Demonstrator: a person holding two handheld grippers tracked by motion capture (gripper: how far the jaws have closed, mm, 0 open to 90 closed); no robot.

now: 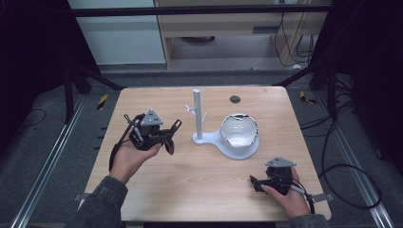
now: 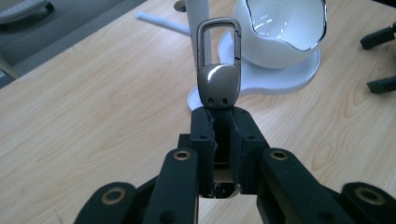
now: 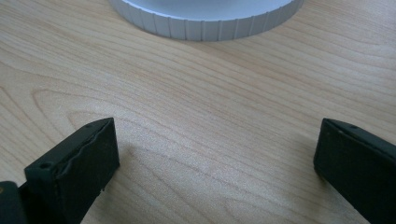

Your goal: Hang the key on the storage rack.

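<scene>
My left gripper (image 1: 167, 131) is held above the left half of the table, shut on a grey-brown metal carabiner clip (image 2: 218, 70). The clip (image 1: 176, 124) sticks out past the jaws with its loop end forward, towards a white peg stand (image 1: 197, 114). Close behind the clip rises the stand's post (image 2: 198, 18). A white bowl with a wavy silver rim (image 1: 239, 130) sits on the stand's round base (image 1: 214, 140), right of the post. My right gripper (image 1: 254, 183) rests low at the table's front right, open, with bare wood between its jaws (image 3: 217, 144).
A small black disc (image 1: 235, 99) is set into the wooden table (image 1: 190, 180) near its far edge. The base's ribbed white rim (image 3: 205, 25) lies just ahead of the right gripper. Cables trail on the floor at the right.
</scene>
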